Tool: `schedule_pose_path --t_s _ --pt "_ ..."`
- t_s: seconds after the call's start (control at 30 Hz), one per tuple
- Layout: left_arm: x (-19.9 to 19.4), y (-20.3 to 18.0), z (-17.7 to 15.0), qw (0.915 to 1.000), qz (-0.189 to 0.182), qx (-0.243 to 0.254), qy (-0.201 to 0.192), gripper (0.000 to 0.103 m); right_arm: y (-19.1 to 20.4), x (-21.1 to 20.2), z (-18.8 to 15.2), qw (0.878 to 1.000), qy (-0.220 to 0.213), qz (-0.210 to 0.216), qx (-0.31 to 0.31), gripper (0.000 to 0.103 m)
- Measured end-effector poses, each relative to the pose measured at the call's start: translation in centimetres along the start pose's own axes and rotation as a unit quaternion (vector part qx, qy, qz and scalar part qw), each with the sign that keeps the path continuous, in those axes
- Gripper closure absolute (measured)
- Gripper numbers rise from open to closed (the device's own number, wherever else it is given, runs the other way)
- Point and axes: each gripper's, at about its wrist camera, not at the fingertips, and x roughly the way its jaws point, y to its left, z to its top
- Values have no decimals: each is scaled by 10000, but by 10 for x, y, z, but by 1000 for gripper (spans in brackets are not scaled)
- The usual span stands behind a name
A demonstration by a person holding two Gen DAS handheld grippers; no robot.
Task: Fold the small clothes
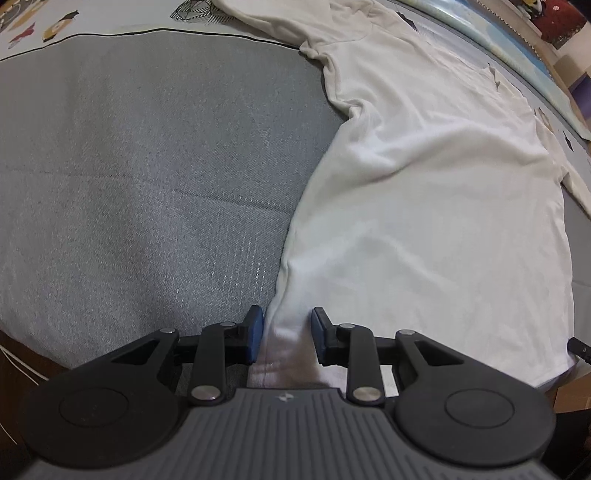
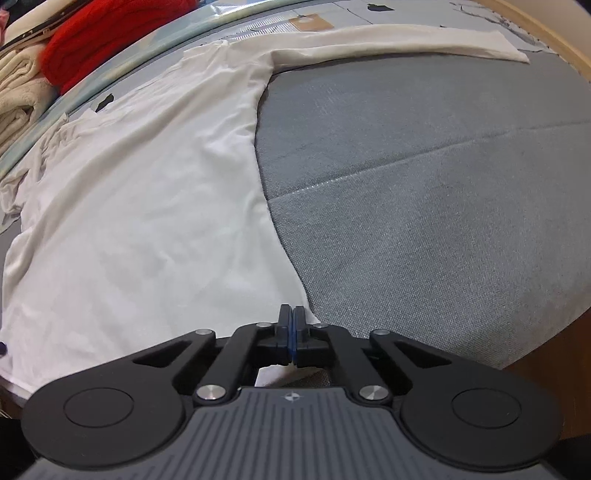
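A white long-sleeved shirt (image 1: pixel 424 192) lies spread flat on a grey cloth surface (image 1: pixel 129 166). My left gripper (image 1: pixel 287 320) is open, its blue pads either side of the shirt's near left hem corner. In the right wrist view the same shirt (image 2: pixel 147 206) fills the left half, one sleeve (image 2: pixel 406 44) stretched out to the far right. My right gripper (image 2: pixel 291 317) is shut at the shirt's near right hem corner; the jaws meet on the cloth edge.
A red garment (image 2: pixel 103 33) and folded beige towels (image 2: pixel 18 88) lie at the far left. A patterned sheet (image 1: pixel 55 22) borders the grey surface at the back. The wooden edge (image 2: pixel 546 33) runs at the far right.
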Motion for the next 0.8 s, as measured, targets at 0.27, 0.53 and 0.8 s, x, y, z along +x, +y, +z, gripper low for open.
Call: schedule_pose_path --t_s 0.27,0.53,0.8 --pt "-13 -13 -16 9989 -346 228 -198 97 -29 -21 5 9934 -433 -909 547 103" --pt "-21 -8 -21 9991 95 -114 -393 76 -21 -18 -2 9972 -163 585 428 75" --pt "-22 -1 -16 9985 188 -320 -407 76 -12 -10 0 9994 -216 5 284 66"
